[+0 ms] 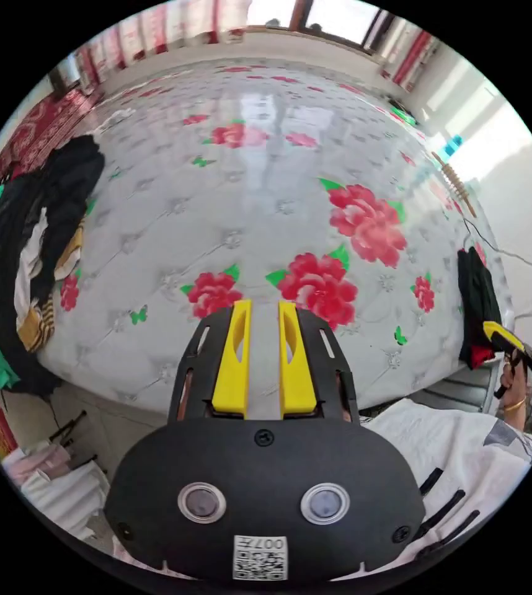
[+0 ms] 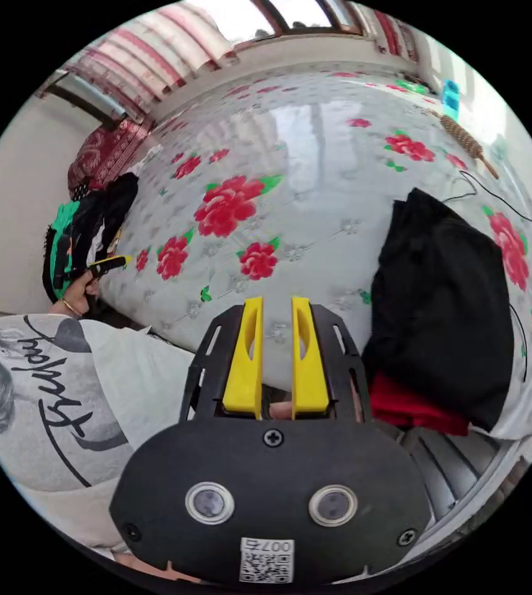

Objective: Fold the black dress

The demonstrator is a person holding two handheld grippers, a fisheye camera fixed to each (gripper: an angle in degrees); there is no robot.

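A folded black garment (image 2: 446, 297) lies on the near right edge of the flowered bed (image 2: 315, 142), on top of a red piece (image 2: 415, 409). It also appears in the left gripper view as a dark folded garment (image 1: 478, 297) at the bed's right edge. My right gripper (image 2: 276, 304) hovers over the bed edge just left of it, jaws drawn close with a thin slit and nothing between them. My left gripper (image 1: 265, 307) hangs over the bed's near edge, jaws likewise close together and empty. The right gripper (image 1: 505, 334) sits beside the folded garment.
A heap of mixed clothes (image 1: 30, 260), black, green and striped, lies on the bed's left side, seen also as a pile (image 2: 86, 235). The person's white printed shirt (image 2: 49, 396) is near. A cable (image 2: 495, 198) and a wooden stick (image 2: 464, 142) lie at the far right.
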